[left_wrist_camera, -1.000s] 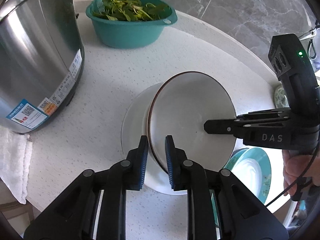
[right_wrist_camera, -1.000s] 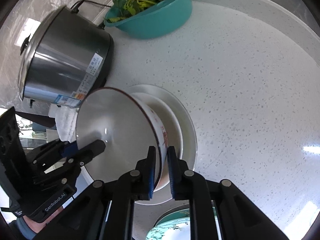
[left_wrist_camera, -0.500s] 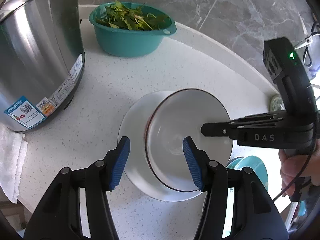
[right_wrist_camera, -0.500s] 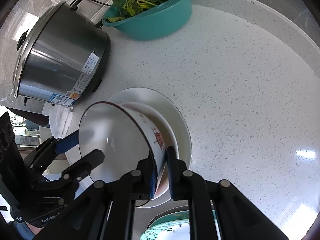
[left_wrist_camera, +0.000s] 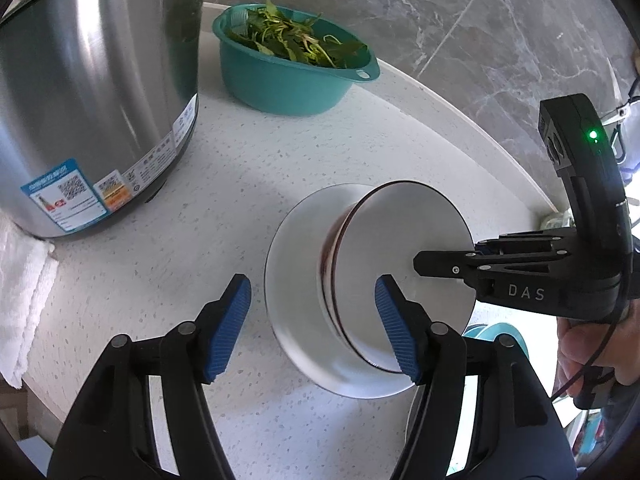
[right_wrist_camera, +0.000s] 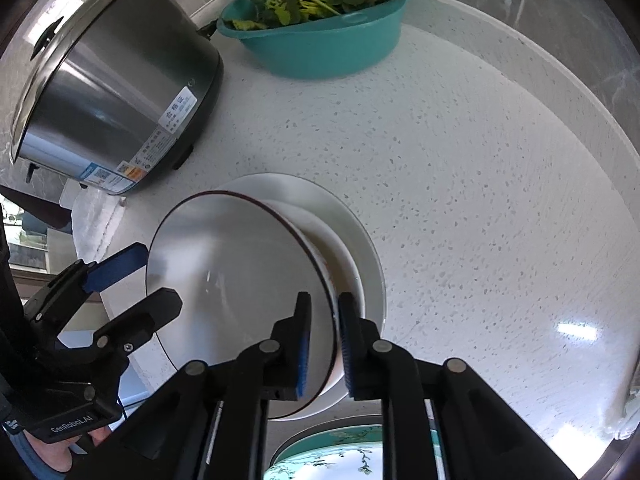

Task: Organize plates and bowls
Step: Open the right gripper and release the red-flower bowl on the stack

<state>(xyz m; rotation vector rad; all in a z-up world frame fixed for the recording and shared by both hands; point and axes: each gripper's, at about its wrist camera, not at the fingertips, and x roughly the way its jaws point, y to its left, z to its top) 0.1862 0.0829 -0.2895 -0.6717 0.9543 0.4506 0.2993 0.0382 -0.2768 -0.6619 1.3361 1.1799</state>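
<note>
One right gripper (left_wrist_camera: 416,268) body reads "DAS".

Setting: home kitchen. Evidence: white speckled stone worktop (right_wrist_camera: 460,160) w/ curved raised edge, grey marble-look tiled wall (left_wrist_camera: 460,20) behind. Large stainless electric cooker (left_wrist_camera: 88,92) on worktop, product stickers and QR label on side, power cord at rear in right wrist view. Teal plastic basin (left_wrist_camera: 288,84) of leafy greens beside it, i.e. food prep. Crockery present: white bowl (right_wrist_camera: 240,280) on white plate (right_wrist_camera: 360,240), teal patterned plate (right_wrist_camera: 340,452) at near edge. White cloth (left_wrist_camera: 20,280) at worktop edge by cooker.
</note>
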